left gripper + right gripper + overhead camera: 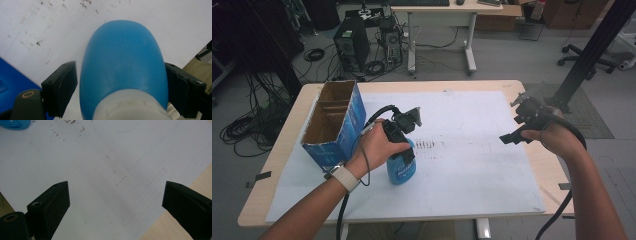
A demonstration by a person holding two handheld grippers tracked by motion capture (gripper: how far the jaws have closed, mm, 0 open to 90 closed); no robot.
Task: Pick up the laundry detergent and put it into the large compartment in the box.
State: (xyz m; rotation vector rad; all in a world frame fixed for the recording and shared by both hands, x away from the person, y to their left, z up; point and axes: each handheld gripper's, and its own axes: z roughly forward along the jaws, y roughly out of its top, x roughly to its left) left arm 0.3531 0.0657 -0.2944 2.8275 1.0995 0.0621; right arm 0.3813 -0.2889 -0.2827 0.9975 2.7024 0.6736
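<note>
Bottle [123, 62] between left gripper [120, 92] jaws

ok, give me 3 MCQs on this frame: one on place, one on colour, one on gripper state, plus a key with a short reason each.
1. Where does the cardboard box stand?
A. on the left part of the table, left of the bottle
B. at the right edge
C. on the floor

2. What colour is the body of the bottle between the left gripper's jaws?
A. red
B. blue
C. green

3. How is the right gripper?
A. shut on the bottle
B. shut on the box
C. open, holding nothing

Key:
1 A: in the high view the box sits near the table's left edge, with the bottle to its right.
2 B: the left gripper view shows a blue body with a white neck, the left gripper around it.
3 C: the right gripper view shows its jaws wide apart over bare white sheet.
</note>
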